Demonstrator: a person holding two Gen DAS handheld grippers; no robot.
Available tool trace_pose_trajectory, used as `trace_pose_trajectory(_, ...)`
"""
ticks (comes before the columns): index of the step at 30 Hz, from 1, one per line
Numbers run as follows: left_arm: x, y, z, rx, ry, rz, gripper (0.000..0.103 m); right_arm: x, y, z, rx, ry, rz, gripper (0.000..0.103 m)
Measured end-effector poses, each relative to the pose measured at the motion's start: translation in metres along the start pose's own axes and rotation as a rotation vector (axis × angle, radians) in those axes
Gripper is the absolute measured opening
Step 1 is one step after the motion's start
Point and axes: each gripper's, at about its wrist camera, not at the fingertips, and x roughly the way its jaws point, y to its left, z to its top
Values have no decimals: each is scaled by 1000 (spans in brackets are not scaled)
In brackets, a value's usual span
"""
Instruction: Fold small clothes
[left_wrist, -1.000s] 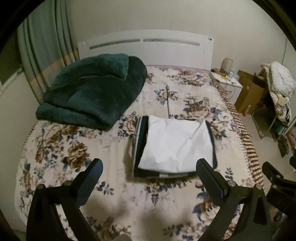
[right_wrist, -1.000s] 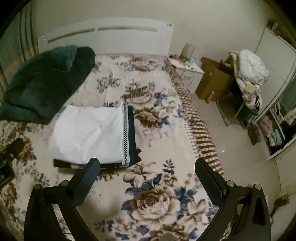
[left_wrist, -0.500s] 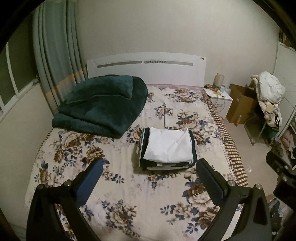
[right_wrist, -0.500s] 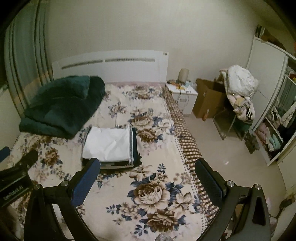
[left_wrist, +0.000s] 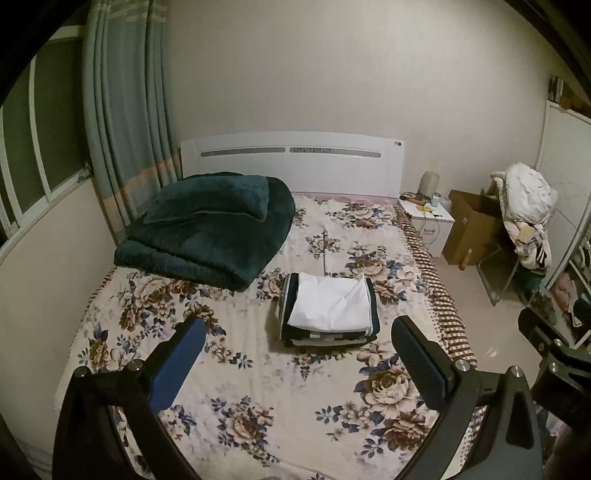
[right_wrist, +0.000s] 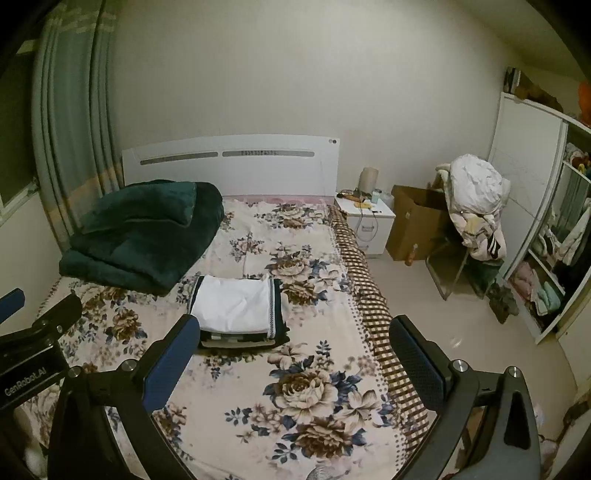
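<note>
The left tool (left_wrist: 295, 350) is hanging above the near end of the bed (left_wrist: 258, 387) with its two fingers spread wide apart and nothing between them. The right tool (right_wrist: 295, 350) is hanging the same way beside it, fingers equally wide and gripping nothing, over the bed's right edge and the floor (right_wrist: 443, 314). Each tool is showing at the edge of the other's view. Beyond both, well apart from the fingers, the pile of folded clothes (left_wrist: 328, 312) is lying on the flowered bedspread around the middle of the bed; a white piece is sitting on top, with dark, patterned pieces stacked underneath and sticking out at the sides. The same pile (right_wrist: 238, 310) is appearing just past the right tool's left finger in its own view. Farther up the bed, on the left, a folded dark green blanket (left_wrist: 207, 229) is resting near the white headboard (left_wrist: 291, 162). Curtains (left_wrist: 125, 110) are hanging at the left wall. To the right of the bed a white nightstand (left_wrist: 428, 221) is standing beside a cardboard box (left_wrist: 469, 229), and a chair heaped with laundry (left_wrist: 528, 210) is standing near an open wardrobe (right_wrist: 546, 221).
</note>
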Motion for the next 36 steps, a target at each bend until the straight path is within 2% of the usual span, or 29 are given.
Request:
trace_pose_trajectory(15,-19,0,-10,-7,0,37,103,-24,0,8,-11,-3,4,103)
trace_pose_trajectory(36,-23,-1,-8,-3,7,37,103,-26,-1,12,-10,0,16,103)
